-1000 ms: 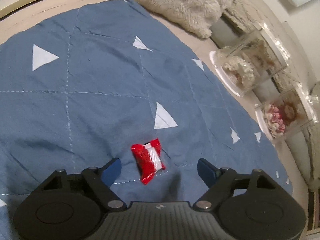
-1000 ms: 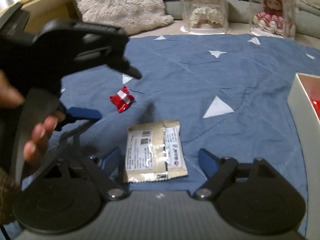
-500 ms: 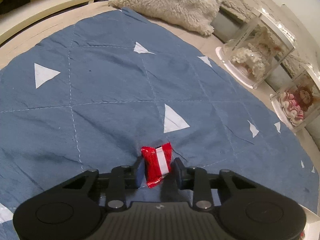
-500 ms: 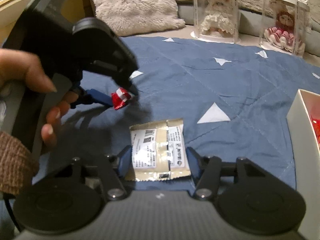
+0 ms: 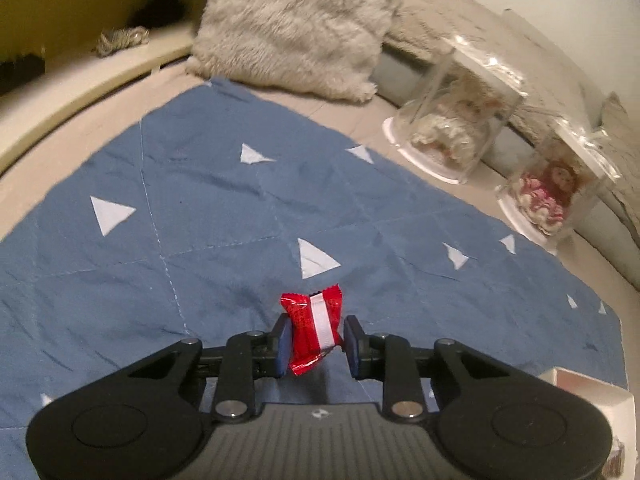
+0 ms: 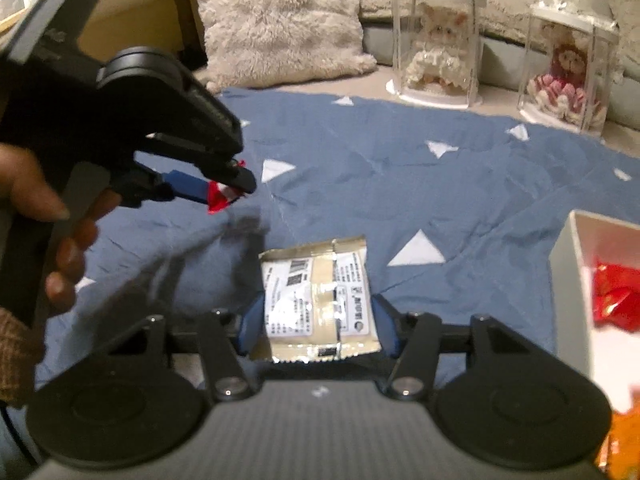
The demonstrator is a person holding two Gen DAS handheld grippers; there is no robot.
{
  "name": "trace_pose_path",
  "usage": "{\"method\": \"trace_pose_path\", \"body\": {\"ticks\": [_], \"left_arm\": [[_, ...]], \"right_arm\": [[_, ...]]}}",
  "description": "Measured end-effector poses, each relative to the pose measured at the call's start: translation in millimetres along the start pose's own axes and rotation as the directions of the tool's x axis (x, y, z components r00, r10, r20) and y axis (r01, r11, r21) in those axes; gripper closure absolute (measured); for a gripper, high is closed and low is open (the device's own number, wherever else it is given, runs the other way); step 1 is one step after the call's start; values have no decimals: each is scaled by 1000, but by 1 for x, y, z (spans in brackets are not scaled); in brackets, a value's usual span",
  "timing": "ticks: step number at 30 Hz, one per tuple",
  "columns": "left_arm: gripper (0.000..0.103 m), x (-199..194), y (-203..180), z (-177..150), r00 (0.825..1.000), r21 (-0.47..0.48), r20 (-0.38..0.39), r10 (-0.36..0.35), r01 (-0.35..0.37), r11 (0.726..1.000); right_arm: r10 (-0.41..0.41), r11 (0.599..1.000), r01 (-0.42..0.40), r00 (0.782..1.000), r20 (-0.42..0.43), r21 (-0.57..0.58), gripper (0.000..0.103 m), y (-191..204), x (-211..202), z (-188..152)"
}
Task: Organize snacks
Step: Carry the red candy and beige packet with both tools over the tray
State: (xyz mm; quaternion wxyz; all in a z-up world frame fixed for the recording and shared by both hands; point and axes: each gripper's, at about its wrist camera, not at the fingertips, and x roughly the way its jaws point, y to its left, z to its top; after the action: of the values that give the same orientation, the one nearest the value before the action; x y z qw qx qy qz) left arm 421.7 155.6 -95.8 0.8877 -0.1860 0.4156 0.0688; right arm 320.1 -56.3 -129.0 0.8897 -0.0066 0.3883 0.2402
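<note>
Both pickups look done here, so the step in hand is really the carry over to the white box (image 6: 568,280). To do it well the person probably wants to lift both snacks well clear of the blue quilt (image 5: 200,200) before swinging sideways, keep the squeeze steady, and only let go once each wrapper is over the box opening and past its near wall. The left hand-held gripper (image 5: 314,340) is clamped narrow on the little red candy (image 5: 314,330), pads pressing in on both sides of the wrapper, which sticks up and forward past the fingertips with the white stripe showing. In the right wrist view that candy (image 6: 222,196) hangs in the air above the quilt, so it's off the bed. The right hand-held gripper (image 6: 316,320) has just been closing and now sits at a medium width, gripping the beige snack packet (image 6: 320,300) by its two long edges, label side up; the packet fills the whole gap and its far end pokes out ahead of the fingers. Whether it's fully off the quilt is hard to say from this angle. The box sits off to the right, with some red wrappers (image 6: 612,292) already inside, so that looks like the drop spot. A foil packet held by its edges could buckle or slide, so no jerky moves.
</note>
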Motion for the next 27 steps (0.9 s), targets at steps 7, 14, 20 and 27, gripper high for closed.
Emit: {"method": "trace_pose_path", "body": {"ticks": [7,14,20,27], "left_arm": [[74,-36,-15,-9,1000,82,18,5,-6,997],[74,-67,-26,-23,999,144,39,-7,2,990],[74,-87,-39,-37,999,190,47,-25,16,982],[74,-107,-77,-60,996,290,59,-63,43,956]], "right_arm": [[9,1000,-9,999,42,7,41,-7,-39,10],[-5,1000,5,998,67,-4,41,-18,-74,17],[-40,999,39,995,87,8,41,-38,-107,22],[-94,995,90,990,108,40,41,-69,-137,21]]}}
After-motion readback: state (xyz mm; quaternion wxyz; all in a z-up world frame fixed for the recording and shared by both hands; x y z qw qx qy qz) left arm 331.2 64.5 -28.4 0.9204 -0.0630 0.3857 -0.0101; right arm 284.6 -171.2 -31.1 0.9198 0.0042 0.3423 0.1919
